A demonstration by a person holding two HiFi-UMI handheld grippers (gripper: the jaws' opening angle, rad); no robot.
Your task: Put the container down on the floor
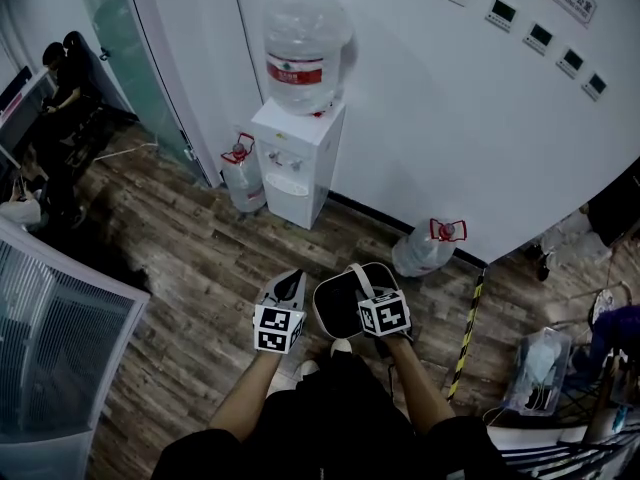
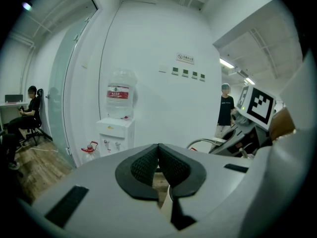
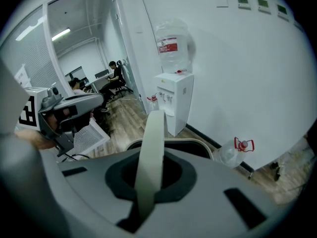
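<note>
The container [image 1: 340,308] is a dark bin with a cream rim and a cream strap handle [image 1: 361,280]. It hangs above the wooden floor, just in front of the person's feet. My right gripper [image 1: 368,293] is shut on that handle; in the right gripper view the handle [image 3: 150,157] runs up between the jaws, with the container's rim [image 3: 200,145] beyond them. My left gripper [image 1: 291,283] hovers just left of the container. In the left gripper view its pads [image 2: 148,163] meet with nothing between them.
A white water dispenser [image 1: 294,163] with a big bottle [image 1: 305,53] stands against the wall ahead. Empty bottles lie on the floor at its left [image 1: 243,178] and further right [image 1: 425,250]. A louvred white unit [image 1: 50,353] stands at left, bags [image 1: 540,368] at right.
</note>
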